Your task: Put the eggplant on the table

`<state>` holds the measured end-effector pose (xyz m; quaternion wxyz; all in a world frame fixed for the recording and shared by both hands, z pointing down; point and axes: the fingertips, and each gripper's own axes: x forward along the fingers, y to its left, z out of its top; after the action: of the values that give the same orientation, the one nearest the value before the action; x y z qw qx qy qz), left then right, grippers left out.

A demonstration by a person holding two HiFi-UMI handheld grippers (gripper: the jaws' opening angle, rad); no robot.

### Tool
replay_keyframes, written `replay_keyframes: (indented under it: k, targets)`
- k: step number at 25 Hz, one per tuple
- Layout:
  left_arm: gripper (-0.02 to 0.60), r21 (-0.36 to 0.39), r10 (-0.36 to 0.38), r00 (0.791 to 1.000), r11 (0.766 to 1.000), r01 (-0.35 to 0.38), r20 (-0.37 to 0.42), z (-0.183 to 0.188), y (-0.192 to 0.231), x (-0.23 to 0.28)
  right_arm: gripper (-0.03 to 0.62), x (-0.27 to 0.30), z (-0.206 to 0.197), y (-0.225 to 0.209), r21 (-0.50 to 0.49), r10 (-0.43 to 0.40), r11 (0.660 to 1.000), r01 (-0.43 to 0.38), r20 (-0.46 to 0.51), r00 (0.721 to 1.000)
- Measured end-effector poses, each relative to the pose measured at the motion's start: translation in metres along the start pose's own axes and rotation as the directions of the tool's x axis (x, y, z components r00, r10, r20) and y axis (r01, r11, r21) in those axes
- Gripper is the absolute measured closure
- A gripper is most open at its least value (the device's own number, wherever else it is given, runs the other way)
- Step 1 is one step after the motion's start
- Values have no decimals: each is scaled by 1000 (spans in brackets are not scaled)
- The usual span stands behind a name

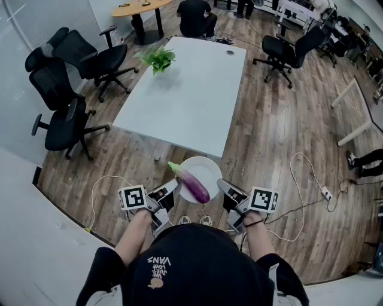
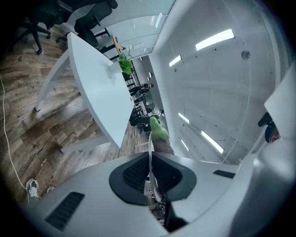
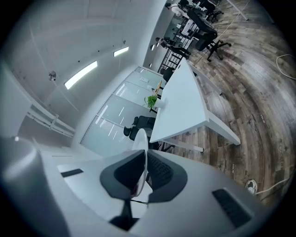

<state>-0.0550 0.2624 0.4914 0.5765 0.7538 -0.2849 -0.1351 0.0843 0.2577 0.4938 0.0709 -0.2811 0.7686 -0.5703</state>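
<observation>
A purple eggplant (image 1: pixel 194 186) with a green stem lies on a white plate (image 1: pixel 206 168) held in the air, just short of the white table (image 1: pixel 191 95). My left gripper (image 1: pixel 172 189) is shut on the plate's left rim, and my right gripper (image 1: pixel 222 187) is shut on its right rim. In the left gripper view the plate rim (image 2: pixel 150 162) runs edge-on between the pads, with the eggplant's green tip (image 2: pixel 158 131) beyond. The right gripper view shows the plate (image 3: pixel 141 141) clamped edge-on between its pads too.
A potted green plant (image 1: pixel 158 58) stands on the table's far left part. Black office chairs (image 1: pixel 66 89) are at the left and one (image 1: pixel 281 51) at the far right. Cables (image 1: pixel 311 179) trail on the wooden floor. A person (image 1: pixel 196 17) sits beyond the table's far end.
</observation>
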Motion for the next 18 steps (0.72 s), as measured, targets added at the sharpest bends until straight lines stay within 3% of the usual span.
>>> replay_keyframes:
  k: [4, 9, 18]
  targets:
    - [557, -32, -8, 1000, 999, 9, 4, -2, -1, 4, 565, -2, 2, -2, 2, 1, 1000, -1, 1, 1000]
    - [557, -4, 0, 1000, 1000, 0, 0, -1, 1, 2, 565, -2, 1, -2, 1, -1, 1000, 1, -1, 1000]
    - [557, -44, -16, 1000, 999, 17, 10, -4, -3, 6, 565, -4, 5, -2, 2, 8, 1000, -8, 4, 1000]
